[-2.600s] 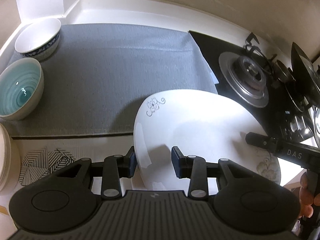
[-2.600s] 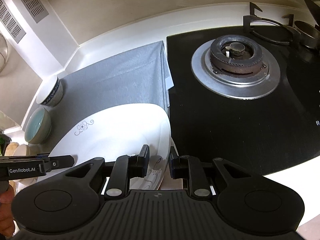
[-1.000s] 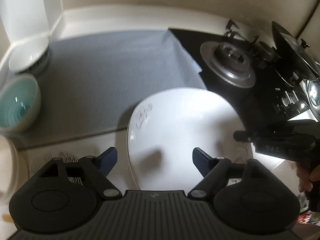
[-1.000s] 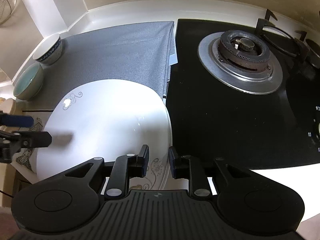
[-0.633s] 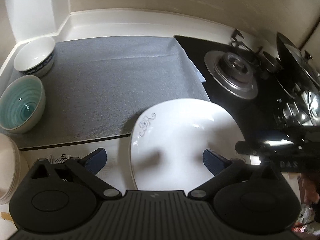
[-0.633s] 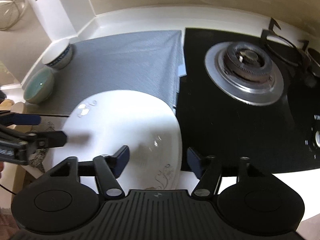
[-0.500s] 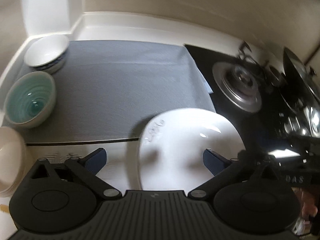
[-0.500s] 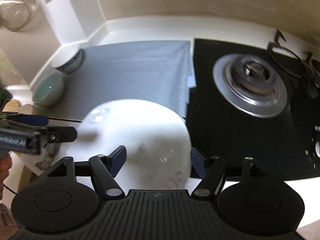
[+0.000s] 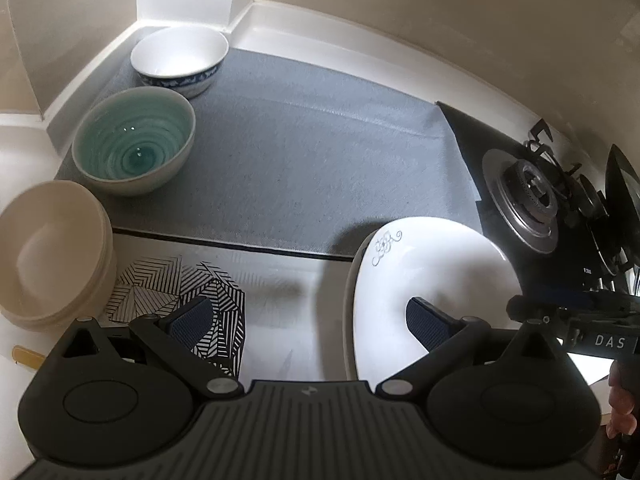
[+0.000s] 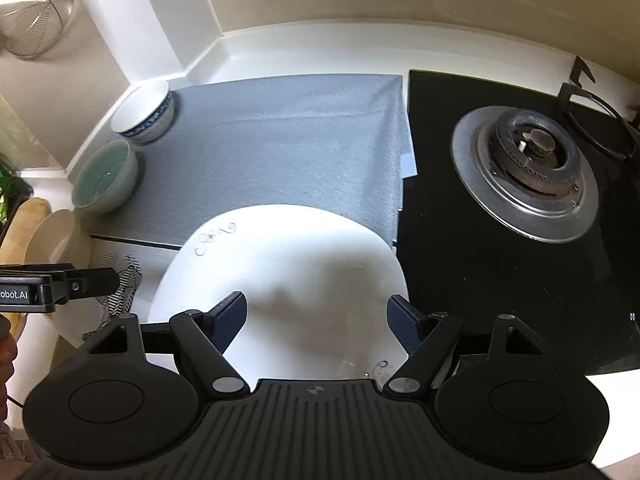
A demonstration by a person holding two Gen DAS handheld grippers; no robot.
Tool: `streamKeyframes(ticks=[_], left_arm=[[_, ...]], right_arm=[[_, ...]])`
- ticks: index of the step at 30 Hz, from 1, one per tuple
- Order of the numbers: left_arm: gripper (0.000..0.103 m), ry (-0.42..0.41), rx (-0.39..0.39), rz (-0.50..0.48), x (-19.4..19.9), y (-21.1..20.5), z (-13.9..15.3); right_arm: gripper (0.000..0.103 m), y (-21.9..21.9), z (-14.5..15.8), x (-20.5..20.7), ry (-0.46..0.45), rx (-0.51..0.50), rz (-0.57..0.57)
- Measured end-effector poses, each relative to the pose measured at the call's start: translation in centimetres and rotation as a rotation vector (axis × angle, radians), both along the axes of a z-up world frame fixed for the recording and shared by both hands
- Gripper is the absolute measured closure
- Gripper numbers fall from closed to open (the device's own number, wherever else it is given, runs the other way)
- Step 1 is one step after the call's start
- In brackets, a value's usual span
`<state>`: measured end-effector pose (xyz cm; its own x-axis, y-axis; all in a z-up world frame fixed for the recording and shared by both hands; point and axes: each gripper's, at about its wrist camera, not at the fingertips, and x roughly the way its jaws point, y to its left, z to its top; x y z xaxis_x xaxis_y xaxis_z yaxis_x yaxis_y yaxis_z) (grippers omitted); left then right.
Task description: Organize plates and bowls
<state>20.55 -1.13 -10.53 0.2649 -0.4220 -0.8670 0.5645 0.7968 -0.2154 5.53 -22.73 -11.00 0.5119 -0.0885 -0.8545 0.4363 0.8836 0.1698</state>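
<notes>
A large white plate with a grey flower mark [image 9: 432, 264] [image 10: 288, 264] lies on the counter at the front, half on the grey mat [image 9: 312, 160] [image 10: 280, 140]. My left gripper [image 9: 308, 320] is open, above the counter just left of the plate. My right gripper [image 10: 316, 320] is open, above the plate's near part. A teal bowl [image 9: 134, 148] [image 10: 106, 176] and a white bowl with blue pattern [image 9: 180, 60] [image 10: 144, 114] stand at the mat's left end. A stack of cream plates [image 9: 48, 252] [image 10: 56, 236] sits at the left.
A black gas hob with a burner [image 9: 532, 196] [image 10: 532, 168] lies right of the mat. A black-and-white patterned cloth [image 9: 180, 292] lies on the white counter by the cream plates. White walls close off the back left corner. A wire strainer [image 10: 32, 8] hangs at upper left.
Both grippers have opened and let go of the white plate, which now lies on the counter. My left gripper has pulled back and swung left; the right has risen slightly.
</notes>
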Motion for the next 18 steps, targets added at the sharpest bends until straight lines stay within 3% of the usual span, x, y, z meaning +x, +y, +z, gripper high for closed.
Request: streamKeyframes(ticks=[9, 18], left_arm=[[0.000, -0.015, 0.026, -0.036, -0.2, -1.6, -0.3], [0.000, -0.038, 0.052, 0.149, 0.8, 2.7, 0.5]], right_arm=[[0.023, 0.3, -0.5, 0.3, 0.003, 0.020, 0.008], [0.022, 2.1, -0.1, 5.0, -0.036, 0.054, 0.165]])
